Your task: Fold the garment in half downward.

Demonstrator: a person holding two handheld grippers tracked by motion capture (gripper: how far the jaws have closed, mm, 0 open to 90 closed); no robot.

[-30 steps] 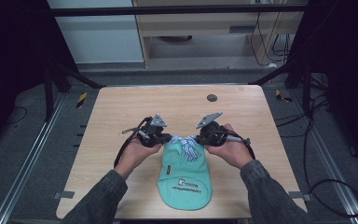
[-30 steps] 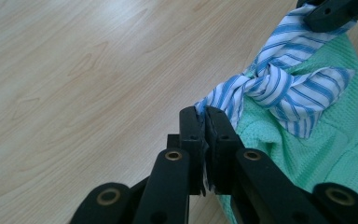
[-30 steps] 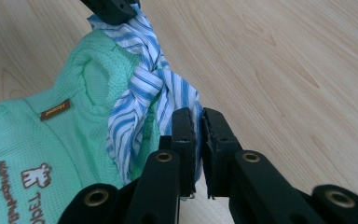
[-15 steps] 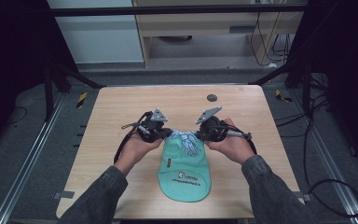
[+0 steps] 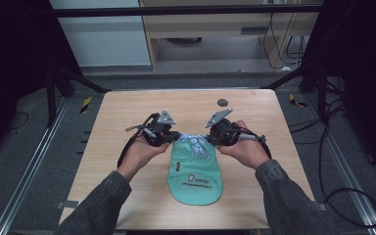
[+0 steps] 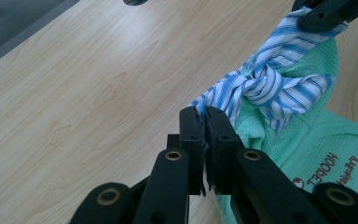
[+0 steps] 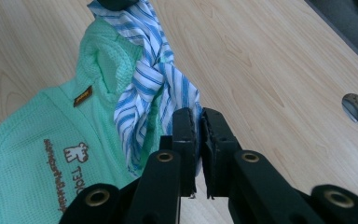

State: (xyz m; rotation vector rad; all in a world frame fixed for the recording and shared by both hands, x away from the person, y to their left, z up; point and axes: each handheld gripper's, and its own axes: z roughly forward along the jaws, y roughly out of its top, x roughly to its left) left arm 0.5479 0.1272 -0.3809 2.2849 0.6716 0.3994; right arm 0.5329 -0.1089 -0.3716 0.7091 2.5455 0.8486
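My left gripper [image 6: 204, 114] has its jaws pressed together on one end of the striped cloth [image 6: 270, 81], the blue and white fabric coming out just past the tips. My right gripper [image 7: 198, 116] is clamped the same way on the other end of that cloth, jaws nearly closed with the fabric pinched between them. In the left gripper view I see the other gripper's dark jaws at the top right corner, holding the far end. Between the two grips the striped cloth is tied in a knot [image 7: 156, 70], which sits over the narrow top end of a mint green garment [image 5: 196, 171]. That garment lies flat on the wooden surface [image 5: 112, 127], its wide rounded end toward me, with brown printed lettering [image 7: 70, 172] and a small brown tag [image 7: 82, 95] on it. From the high view, my hands sit either side of the garment's top. A small dark round disc [image 5: 222, 102] lies farther back on the surface, well apart from the garment.
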